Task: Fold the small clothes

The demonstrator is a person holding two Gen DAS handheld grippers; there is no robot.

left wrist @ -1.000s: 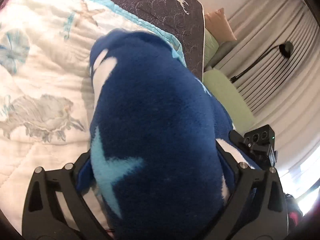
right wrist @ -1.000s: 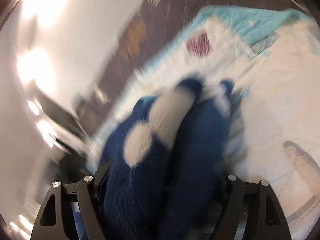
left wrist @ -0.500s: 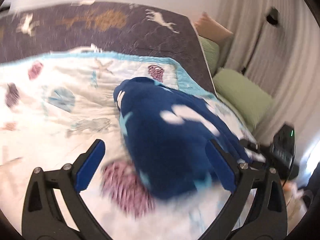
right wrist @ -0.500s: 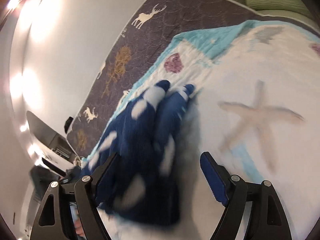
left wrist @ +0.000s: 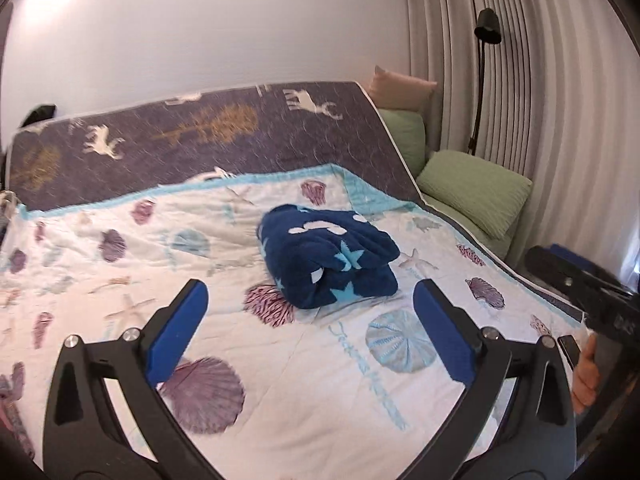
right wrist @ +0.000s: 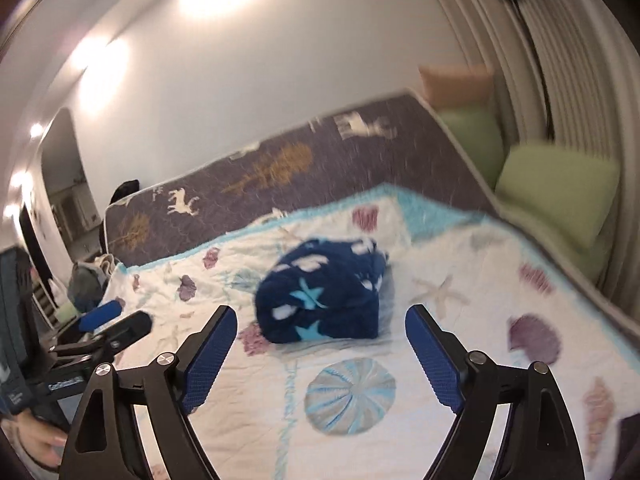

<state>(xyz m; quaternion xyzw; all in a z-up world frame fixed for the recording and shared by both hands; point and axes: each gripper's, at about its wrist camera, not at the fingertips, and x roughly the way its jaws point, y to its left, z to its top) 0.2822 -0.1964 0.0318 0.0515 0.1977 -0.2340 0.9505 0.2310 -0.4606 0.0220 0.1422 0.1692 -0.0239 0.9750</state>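
Note:
A dark blue fleece garment (left wrist: 330,258) with white spots and light blue stars lies folded in a compact bundle on the white seashell quilt (left wrist: 120,264). It also shows in the right wrist view (right wrist: 324,298). My left gripper (left wrist: 312,330) is open and empty, drawn back well short of the bundle. My right gripper (right wrist: 320,350) is open and empty, also short of the bundle. The other gripper shows at the right edge of the left wrist view (left wrist: 580,292) and at the left edge of the right wrist view (right wrist: 104,326).
A dark deer-print bedspread (left wrist: 224,136) covers the bed's far side against the wall. Green pillows (left wrist: 476,192) and a pink one (left wrist: 400,90) lie at the right by the curtains. A black floor lamp (left wrist: 486,28) stands there. A bag (right wrist: 86,284) sits at the bed's left.
Both grippers have let go of the blue garment and pulled back and up from it. The garment now lies folded on the quilt, farther from both cameras.

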